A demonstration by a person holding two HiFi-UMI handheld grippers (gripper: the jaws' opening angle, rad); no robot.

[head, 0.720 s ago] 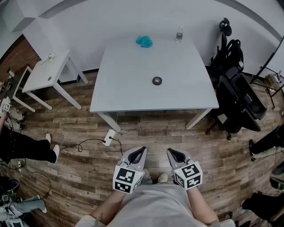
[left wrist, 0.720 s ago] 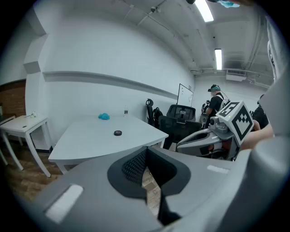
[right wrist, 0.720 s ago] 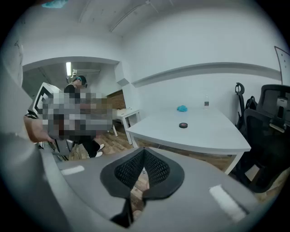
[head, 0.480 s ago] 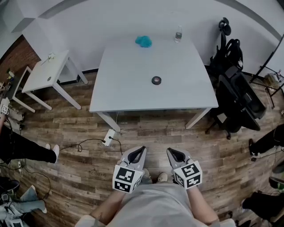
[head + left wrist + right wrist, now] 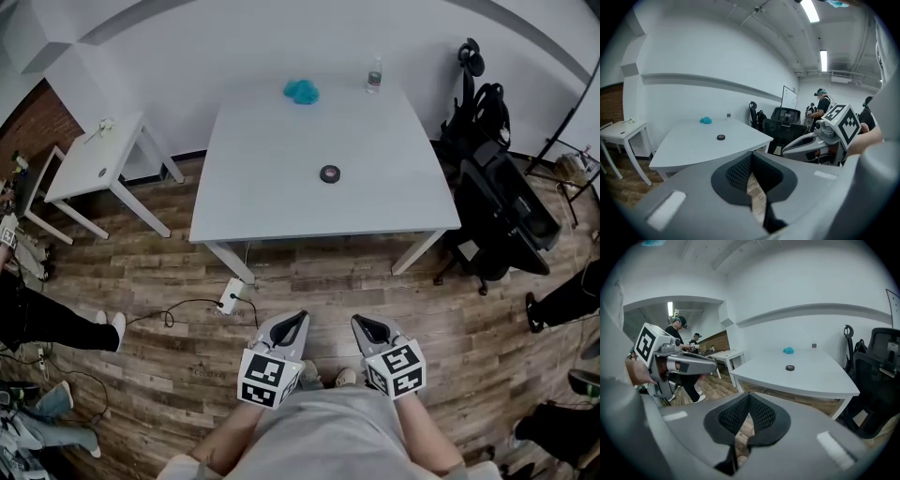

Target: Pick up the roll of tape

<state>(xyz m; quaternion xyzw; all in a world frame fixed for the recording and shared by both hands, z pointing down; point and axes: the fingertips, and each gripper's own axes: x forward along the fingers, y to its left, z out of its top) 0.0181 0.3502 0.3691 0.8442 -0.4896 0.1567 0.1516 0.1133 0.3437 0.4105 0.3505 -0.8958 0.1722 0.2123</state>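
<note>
Little has changed: the left tongs (image 5: 296, 320) and right tongs (image 5: 362, 323) stay clenched and empty over the wooden floor (image 5: 375, 281), well short of the tabletop (image 5: 272, 197). There the roll of tape (image 5: 330, 173) lies at their 12 o'clock (only a bystander's feet (image 5: 114, 324) at 9 o'clock have shuffled).

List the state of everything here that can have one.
roll of tape: lying flat on the white table, untouched.
water bottle: upright near the far edge.
blue cloth: crumpled in a heap.
left gripper: shut, empty, well short of the table.
right gripper: shut, empty.
</note>
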